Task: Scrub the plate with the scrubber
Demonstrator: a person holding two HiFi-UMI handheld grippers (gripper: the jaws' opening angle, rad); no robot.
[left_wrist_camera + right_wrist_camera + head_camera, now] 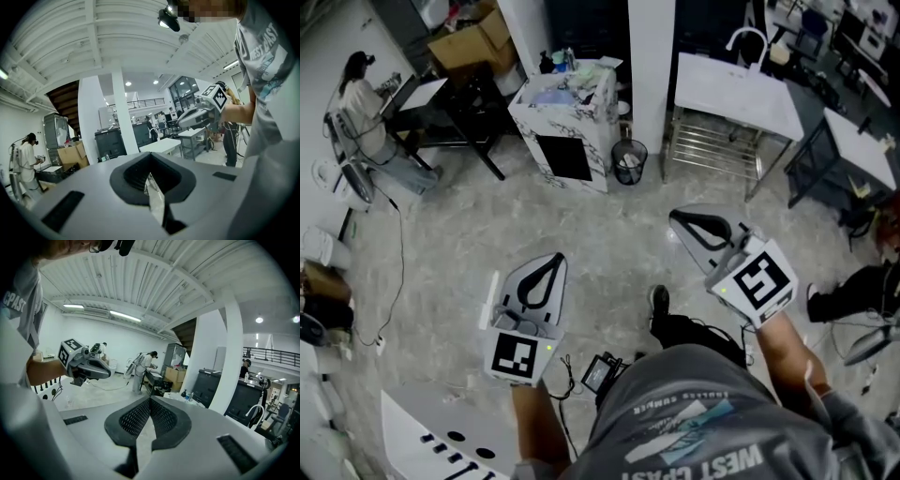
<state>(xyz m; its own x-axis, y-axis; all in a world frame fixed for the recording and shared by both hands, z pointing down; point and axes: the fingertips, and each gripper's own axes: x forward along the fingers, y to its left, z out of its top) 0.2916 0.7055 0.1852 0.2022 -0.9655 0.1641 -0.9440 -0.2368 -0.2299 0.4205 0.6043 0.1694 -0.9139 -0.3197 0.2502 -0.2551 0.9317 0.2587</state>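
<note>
Standing by: you hold left gripper (551, 266) and right gripper (684, 223) over the floor (441, 234), well short of the white table (736, 94). Both jaws are pinched together w/ nothing between. No plate or scrubber in any view; by all signs scrubbing hasn't begun.

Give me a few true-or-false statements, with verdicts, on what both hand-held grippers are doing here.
1. The left hand-held gripper has its jaws together with nothing between them. True.
2. The right hand-held gripper grips a scrubber. False: its jaws are shut and empty.
3. A plate lies on the floor below the grippers. False: no plate shows in any view.
4. A black wastebasket stands beside the white pillar. True.
</note>
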